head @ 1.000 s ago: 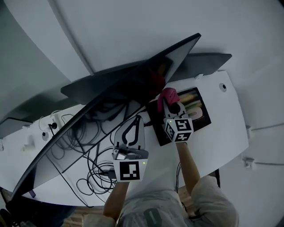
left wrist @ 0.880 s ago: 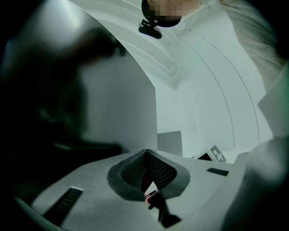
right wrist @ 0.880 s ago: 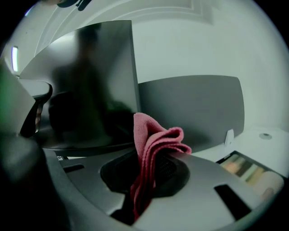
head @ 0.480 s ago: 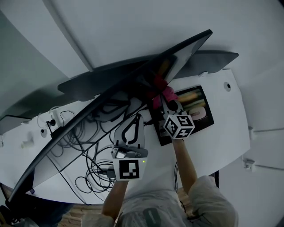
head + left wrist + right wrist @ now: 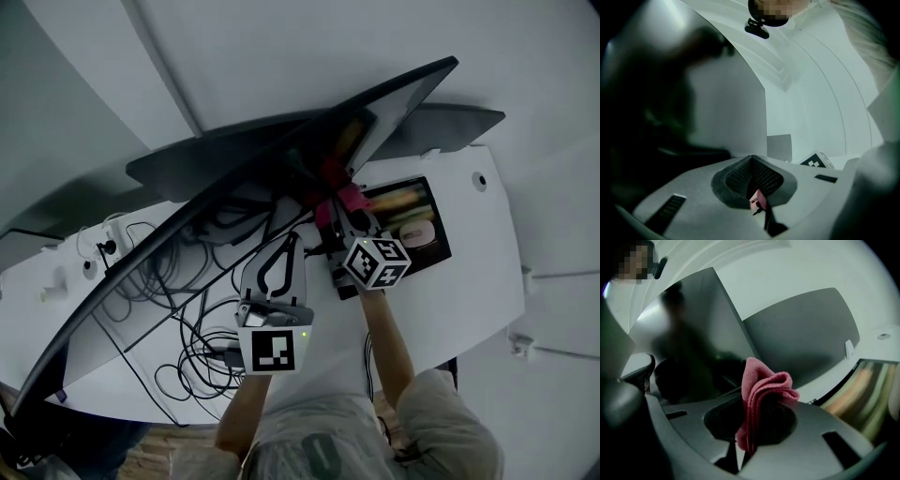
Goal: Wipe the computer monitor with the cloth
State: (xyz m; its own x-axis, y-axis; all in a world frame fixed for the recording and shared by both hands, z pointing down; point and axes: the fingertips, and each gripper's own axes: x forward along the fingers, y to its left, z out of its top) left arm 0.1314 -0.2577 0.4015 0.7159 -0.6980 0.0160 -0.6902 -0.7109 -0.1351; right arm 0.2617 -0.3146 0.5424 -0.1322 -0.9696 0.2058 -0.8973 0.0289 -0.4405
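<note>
The computer monitor [image 5: 262,173] is a wide dark slab that leans across the desk from lower left to upper right. A pink cloth [image 5: 348,197] is bunched between the jaws of my right gripper [image 5: 342,212], which is shut on it. The cloth is up against the screen's lower part near its right end. In the right gripper view the cloth [image 5: 764,390] stands folded above the right gripper [image 5: 754,427], with the monitor [image 5: 693,333] close behind. My left gripper [image 5: 292,244] hovers over the cables, shut, apart from the screen. In its own view the left gripper [image 5: 751,174] holds nothing.
A tangle of black cables [image 5: 192,323] covers the white desk [image 5: 469,281] to the left. A dark flat screen with a coloured picture [image 5: 408,220] lies on the desk at right. A second dark panel [image 5: 455,127] stands behind the monitor.
My right gripper has carried the cloth up and to the left, from over the flat screen to the monitor's face. The left gripper has barely shifted.
</note>
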